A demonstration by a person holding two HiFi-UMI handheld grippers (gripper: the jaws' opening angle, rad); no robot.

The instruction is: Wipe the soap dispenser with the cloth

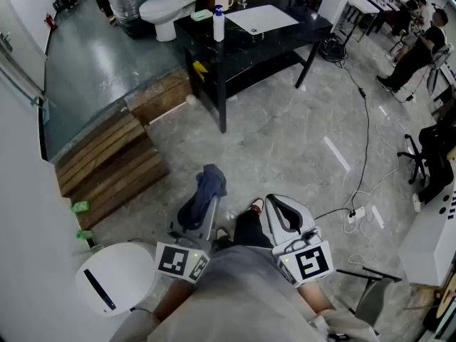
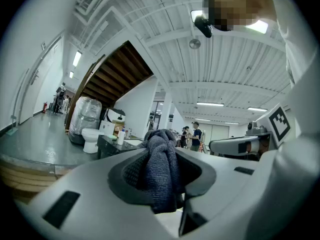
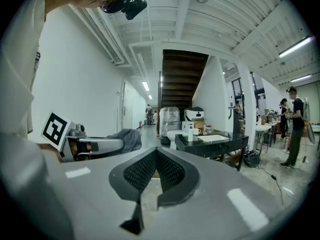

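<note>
Looking down from the head view, the left gripper (image 1: 211, 204) carries the dark blue cloth (image 1: 211, 178) bunched at its tip. The right gripper (image 1: 278, 206) sits alongside, near it but apart. The soap dispenser (image 1: 218, 24) stands far off on the black table (image 1: 285, 38), just beside the white sink (image 1: 262, 18), with open floor in between.

Over to the left gripper view: jaws clamped on the cloth, folds spilling over the pads, the bottle small in the distance.

Right gripper view now: jaws pressed together, nothing between them, the table ahead.

So the cloth is in hand, but by my reading no wiping has begun. The approach to the table and the whole wipe are left.
</note>
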